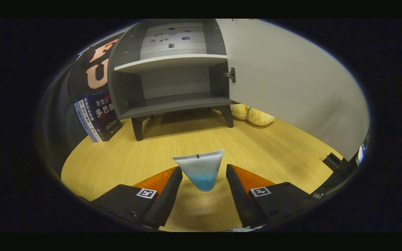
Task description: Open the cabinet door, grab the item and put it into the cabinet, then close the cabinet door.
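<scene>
- Gripper (203, 188) fingers spread apart, gripping nothing.
- Tube (201, 169) stands upright on the wood tabletop (117, 164), btwn the fingertips, not touching either; long axis vertical, crimped flat end up, cap down.
- Judgement: closing on it is next.
- Beyond: cabinet (173, 80) w/ door (291, 83) swung open, lower shelf bare, straight ahead of tube.

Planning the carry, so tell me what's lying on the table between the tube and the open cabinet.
Nothing: gripper view shows bare wooden table from the white-and-blue squeeze tube, between the open hand-held gripper fingers, to the grey open cabinet.
</scene>
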Demonstrator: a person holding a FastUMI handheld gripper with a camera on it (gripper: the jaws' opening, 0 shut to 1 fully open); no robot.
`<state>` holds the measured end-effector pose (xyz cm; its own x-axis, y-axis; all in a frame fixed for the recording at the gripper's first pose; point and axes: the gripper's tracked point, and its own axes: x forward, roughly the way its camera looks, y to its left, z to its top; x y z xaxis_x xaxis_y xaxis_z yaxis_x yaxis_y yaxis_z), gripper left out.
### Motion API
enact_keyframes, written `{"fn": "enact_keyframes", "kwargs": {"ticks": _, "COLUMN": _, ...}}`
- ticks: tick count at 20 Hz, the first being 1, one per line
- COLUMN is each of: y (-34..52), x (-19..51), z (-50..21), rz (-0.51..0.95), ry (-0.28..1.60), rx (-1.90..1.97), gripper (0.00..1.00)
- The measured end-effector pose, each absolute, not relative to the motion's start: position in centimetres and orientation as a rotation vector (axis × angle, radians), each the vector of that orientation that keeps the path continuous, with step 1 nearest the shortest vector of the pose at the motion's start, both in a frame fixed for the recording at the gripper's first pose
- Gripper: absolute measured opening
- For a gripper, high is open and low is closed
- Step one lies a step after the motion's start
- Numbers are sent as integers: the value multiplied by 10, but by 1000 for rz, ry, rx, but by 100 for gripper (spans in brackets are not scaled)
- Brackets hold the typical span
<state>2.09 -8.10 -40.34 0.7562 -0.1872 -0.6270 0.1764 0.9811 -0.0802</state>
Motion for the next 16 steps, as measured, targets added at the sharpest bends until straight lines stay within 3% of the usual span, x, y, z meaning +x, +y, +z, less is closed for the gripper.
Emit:
{"fn": "enact_keyframes", "kwargs": {"ticks": 4, "y": -79, "x": 20, "z": -410, "rz": -205, "ry": 698, "rx": -3, "gripper": 57}}
{"fn": "enact_keyframes", "kwargs": {"ticks": 10, "y": -70, "x": 17, "z": -389, "rz": -174, "ry": 726, "rx": 55, "gripper": 54}}
{"fn": "enact_keyframes", "kwargs": {"ticks": 16, "y": -49, "x": 41, "z": -280, "rz": -117, "ry": 548, "rx": 20, "gripper": 53}}
